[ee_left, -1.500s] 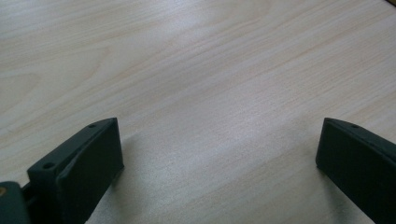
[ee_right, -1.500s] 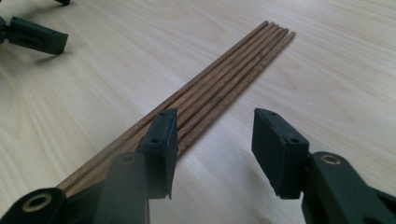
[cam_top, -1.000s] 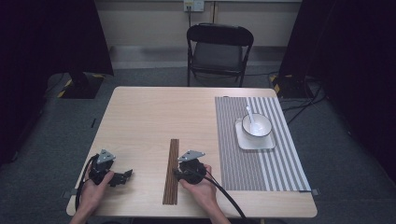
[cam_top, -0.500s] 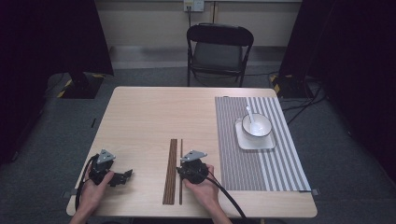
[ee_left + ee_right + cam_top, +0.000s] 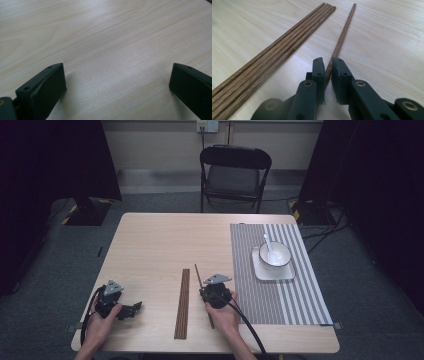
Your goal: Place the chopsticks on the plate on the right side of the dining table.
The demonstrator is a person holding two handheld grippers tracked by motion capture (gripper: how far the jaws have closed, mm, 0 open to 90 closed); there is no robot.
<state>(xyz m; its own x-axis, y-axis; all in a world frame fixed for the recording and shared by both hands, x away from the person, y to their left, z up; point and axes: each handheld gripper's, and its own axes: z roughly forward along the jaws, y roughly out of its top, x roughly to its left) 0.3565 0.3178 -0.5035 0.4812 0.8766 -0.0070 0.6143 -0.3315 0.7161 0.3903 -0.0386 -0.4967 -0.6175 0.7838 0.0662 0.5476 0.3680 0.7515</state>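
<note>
Spoon sits in the white bowl; right hand-held gripper has just been closing, now grasping one brown wooden chopstick, left hand-held gripper released

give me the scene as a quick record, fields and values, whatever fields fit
work in hand: one chopstick being drawn away from the bundle of chopsticks
right hand-held gripper: jaws have just been closing, the single chopstick between them, pads at its sides
left hand-held gripper: jaws wide apart over bare table, nothing between them
bundle of chopsticks: lying flat, apart from the single chopstick
placemat: striped, on the right side of the table
bowl: on a white square plate on the placemat, with a spoon in it
</note>
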